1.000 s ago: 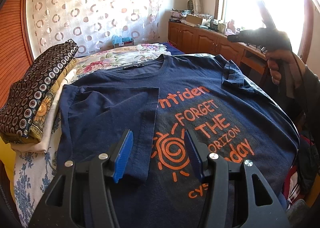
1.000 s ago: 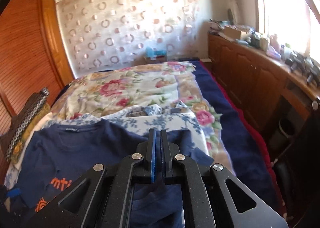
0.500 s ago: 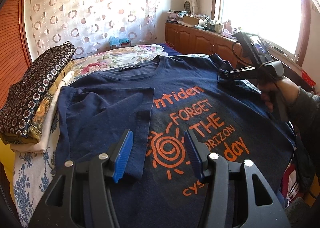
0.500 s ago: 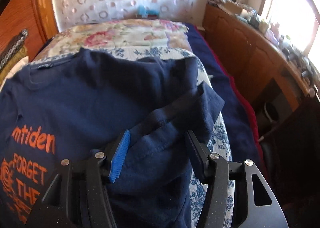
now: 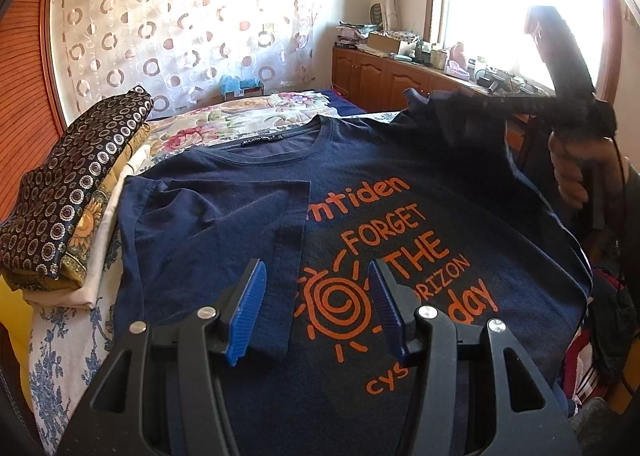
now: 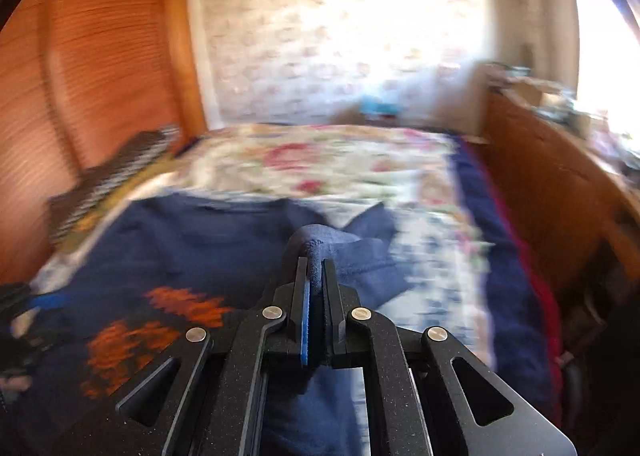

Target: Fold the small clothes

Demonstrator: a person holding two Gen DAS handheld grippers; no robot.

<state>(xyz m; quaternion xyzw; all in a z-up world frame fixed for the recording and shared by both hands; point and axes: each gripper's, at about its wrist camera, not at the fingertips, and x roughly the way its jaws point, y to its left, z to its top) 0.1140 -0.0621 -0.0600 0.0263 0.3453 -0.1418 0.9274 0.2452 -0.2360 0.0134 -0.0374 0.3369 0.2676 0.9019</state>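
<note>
My left hand-held gripper point(image 5: 316, 308) hung released above the navy cotton T-shirt point(image 5: 420, 183) spread on the bed, leaving its folded left sleeve alone; my right hand-held gripper point(image 6: 315, 276), closing, pinched the right sleeve point(image 6: 360, 256) for folding inward.

Both grippers black w/ blue pads, silver screws: left gripper point(image 5: 316, 310), right gripper point(image 6: 316, 276).

Orange print runs across the chest of the navy T-shirt point(image 5: 400, 183). The top line reads "ntiden", its start covered by the folded-over sleeve point(image 5: 224, 223). Below come "FORGET", "THE", then "ORIZON" and "day", both cut off at the left by the left gripper point(image 5: 316, 312), and "cys" at the bottom. The white neck label point(image 5: 260, 138) is too small to read.
</note>
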